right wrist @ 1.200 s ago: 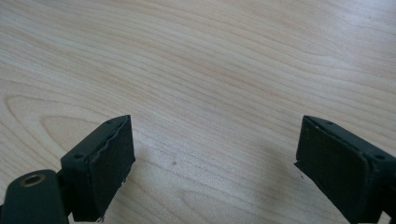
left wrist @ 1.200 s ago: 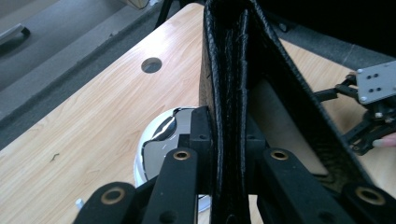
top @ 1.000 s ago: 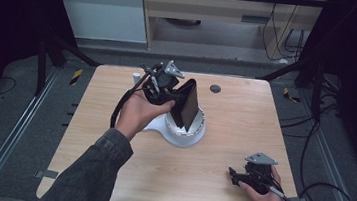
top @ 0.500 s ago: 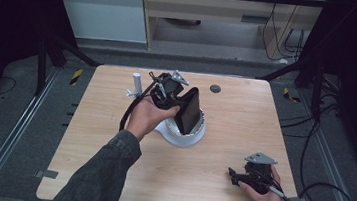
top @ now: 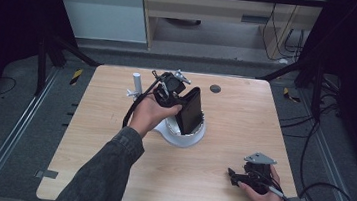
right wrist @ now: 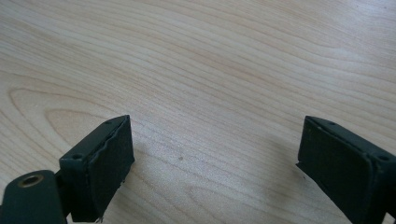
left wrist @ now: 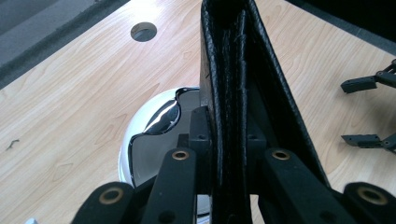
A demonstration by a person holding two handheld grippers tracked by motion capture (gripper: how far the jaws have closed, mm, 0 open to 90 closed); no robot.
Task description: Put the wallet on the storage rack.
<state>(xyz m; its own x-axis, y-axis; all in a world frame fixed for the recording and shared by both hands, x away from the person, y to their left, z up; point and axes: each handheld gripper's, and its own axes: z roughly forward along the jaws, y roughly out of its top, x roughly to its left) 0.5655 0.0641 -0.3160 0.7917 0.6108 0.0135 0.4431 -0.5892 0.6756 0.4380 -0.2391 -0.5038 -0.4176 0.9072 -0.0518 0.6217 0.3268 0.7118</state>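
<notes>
Currently left gripper (top: 179, 98) jaws pinching black wallet (top: 189, 110), long axis near-upright over white bowl (top: 183, 136); right gripper (top: 239, 177) jaws spread.

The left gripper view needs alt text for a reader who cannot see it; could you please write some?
The left tool is shut on a black leather wallet held edge-up over a white bowl on the wooden table. The table has a round hole, and the right tool stands open at the right edge.
</notes>
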